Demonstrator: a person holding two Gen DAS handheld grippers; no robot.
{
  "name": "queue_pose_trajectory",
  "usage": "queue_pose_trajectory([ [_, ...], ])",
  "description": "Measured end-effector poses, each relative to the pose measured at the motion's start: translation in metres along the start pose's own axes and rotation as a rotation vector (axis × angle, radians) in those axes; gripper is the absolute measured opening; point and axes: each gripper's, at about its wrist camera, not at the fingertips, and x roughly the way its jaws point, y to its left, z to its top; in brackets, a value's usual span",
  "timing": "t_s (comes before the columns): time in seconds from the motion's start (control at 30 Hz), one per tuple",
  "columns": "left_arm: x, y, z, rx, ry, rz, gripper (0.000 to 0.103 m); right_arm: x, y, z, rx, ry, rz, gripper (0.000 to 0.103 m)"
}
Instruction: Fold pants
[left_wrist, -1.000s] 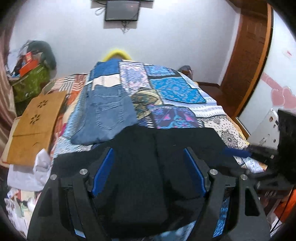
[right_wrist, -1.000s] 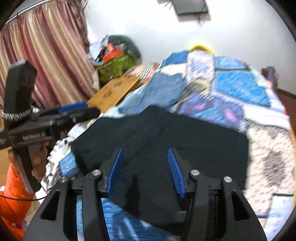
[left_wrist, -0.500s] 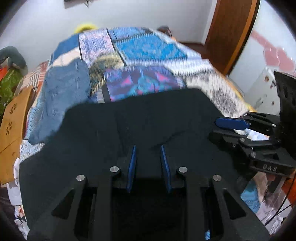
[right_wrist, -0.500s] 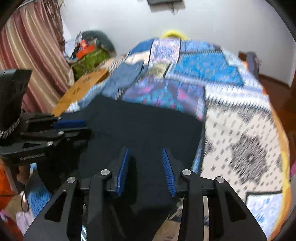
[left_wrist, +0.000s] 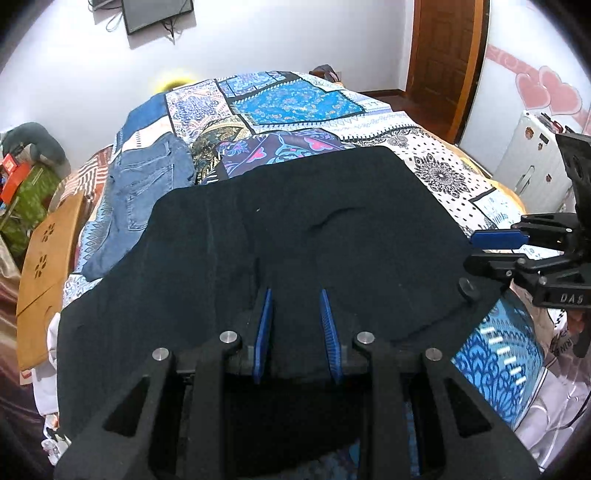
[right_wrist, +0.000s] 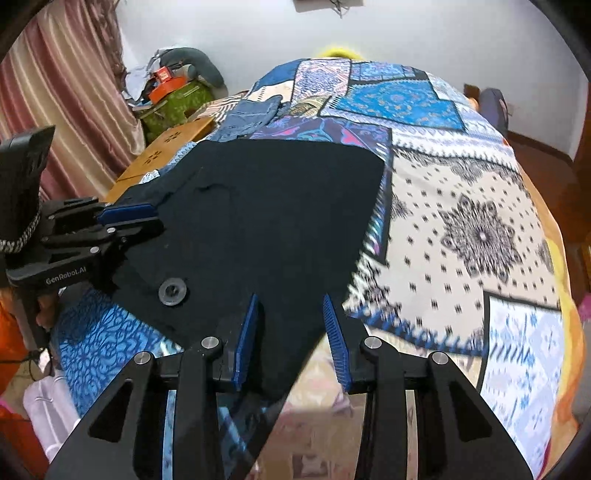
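Black pants lie spread across the near end of a patchwork bedspread, also in the right wrist view. A round waist button shows near their near edge. My left gripper has its jaws partly closed, with the near edge of the black fabric between the blue pads. It also shows at the left of the right wrist view. My right gripper has the pants' near right corner between its pads, and shows at the right of the left wrist view.
Folded blue jeans lie on the bedspread beyond the black pants, to the left. A wooden board leans at the bed's left side. Clutter and a curtain stand left; a wooden door is far right.
Both grippers closed from wide open onto the near edge of the black pants. The pants now lie flatter and farther out on the bed.
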Motion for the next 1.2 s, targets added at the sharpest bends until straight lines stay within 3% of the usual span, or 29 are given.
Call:
queue_pose_trajectory([
  [0.07, -0.007, 0.003, -0.003, -0.009, -0.001, -0.002, 0.028, -0.003, 0.001, 0.001, 0.008, 0.01, -0.006, 0.034],
  [0.23, -0.036, 0.024, -0.009, -0.059, -0.041, 0.072, 0.028, -0.015, 0.011, 0.014, 0.001, -0.002, -0.069, 0.035],
  [0.33, -0.064, 0.059, -0.017, -0.169, -0.083, 0.093, 0.031, -0.025, 0.024, 0.026, -0.022, -0.051, -0.05, 0.037],
  [0.43, -0.087, 0.089, -0.028, -0.253, -0.127, 0.145, 0.055, -0.032, 0.042, 0.041, -0.068, -0.106, -0.039, 0.045],
  [0.5, -0.105, 0.114, -0.041, -0.332, -0.163, 0.194, 0.082, -0.032, 0.054, 0.049, -0.095, -0.13, -0.026, 0.046],
  [0.57, -0.115, 0.133, -0.052, -0.398, -0.176, 0.22, 0.091, -0.029, 0.067, 0.058, -0.122, -0.152, -0.016, 0.048],
  [0.67, -0.119, 0.167, -0.076, -0.515, -0.153, 0.223, 0.091, -0.018, 0.084, 0.067, -0.164, -0.169, -0.012, 0.056],
  [0.9, -0.099, 0.212, -0.128, -0.714, -0.055, 0.13, 0.091, 0.025, 0.12, 0.077, -0.206, -0.074, 0.088, 0.056],
  [1.2, -0.059, 0.237, -0.171, -0.959, 0.038, -0.091, 0.091, 0.079, 0.137, 0.068, -0.263, 0.063, 0.076, 0.056],
])
